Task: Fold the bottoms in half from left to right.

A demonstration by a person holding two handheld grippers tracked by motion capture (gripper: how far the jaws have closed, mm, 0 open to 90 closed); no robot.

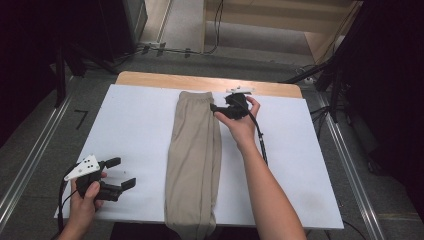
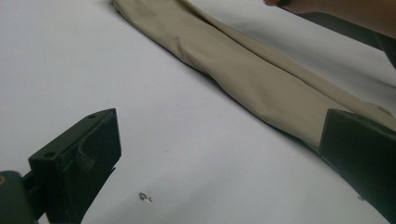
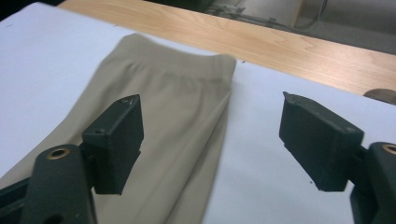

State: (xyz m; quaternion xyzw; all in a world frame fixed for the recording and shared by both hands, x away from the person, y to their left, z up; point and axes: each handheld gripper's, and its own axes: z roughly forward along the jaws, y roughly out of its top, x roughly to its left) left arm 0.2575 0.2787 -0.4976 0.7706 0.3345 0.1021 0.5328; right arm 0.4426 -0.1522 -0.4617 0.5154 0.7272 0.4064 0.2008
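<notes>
On the white-covered bench [image 1: 130,125] lie unlabelled folded beige trousers [image 1: 194,150]; right tongs [image 1: 220,109] gape beside their waistband, left tongs [image 1: 122,175] gape well apart.

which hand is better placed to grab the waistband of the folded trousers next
Right, probably. The right gripper hovers open beside the waistband of the beige trousers at the table's far end. The left gripper, also open, sits near the table's front-left corner, away from the waistband.

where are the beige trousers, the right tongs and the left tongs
beige trousers [image 1: 192,150], high view, middle of the folded legs
right tongs [image 1: 214,111], high view, between its tips beside the waistband
left tongs [image 1: 124,173], high view, gap between its open tips
</notes>
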